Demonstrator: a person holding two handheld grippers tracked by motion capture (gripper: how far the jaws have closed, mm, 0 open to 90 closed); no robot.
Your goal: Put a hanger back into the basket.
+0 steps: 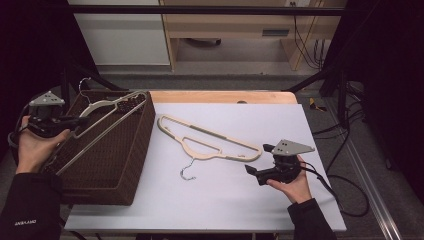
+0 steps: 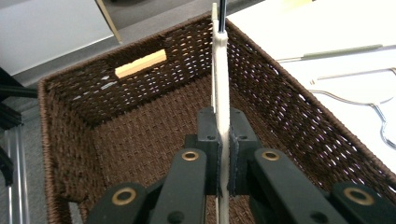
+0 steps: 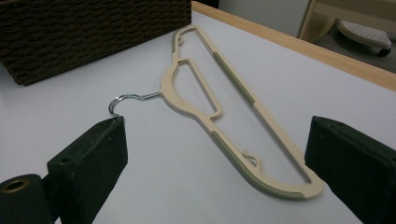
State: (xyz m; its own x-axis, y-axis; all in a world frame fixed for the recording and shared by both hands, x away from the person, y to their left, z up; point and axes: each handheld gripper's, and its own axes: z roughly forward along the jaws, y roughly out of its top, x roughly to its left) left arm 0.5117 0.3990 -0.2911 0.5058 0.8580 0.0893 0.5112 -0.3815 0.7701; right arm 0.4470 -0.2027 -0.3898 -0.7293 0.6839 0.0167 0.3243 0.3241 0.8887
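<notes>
Work looks half done: left gripper [image 2: 223, 154] jaws clamp one hanger [image 1: 107, 116] over the basket [image 1: 125, 170], not yet released, while the second hanger [image 1: 210, 140] lies on the counter [image 1: 225, 200] before the right gripper's [image 3: 215, 163] wide-open jaws.

A cream hanger [image 1: 102, 122] slants across the top of the brown wicker basket [image 1: 131, 165] at the table's left, while a second cream hanger [image 1: 210, 140] lies flat to its right, hook nearest.
</notes>
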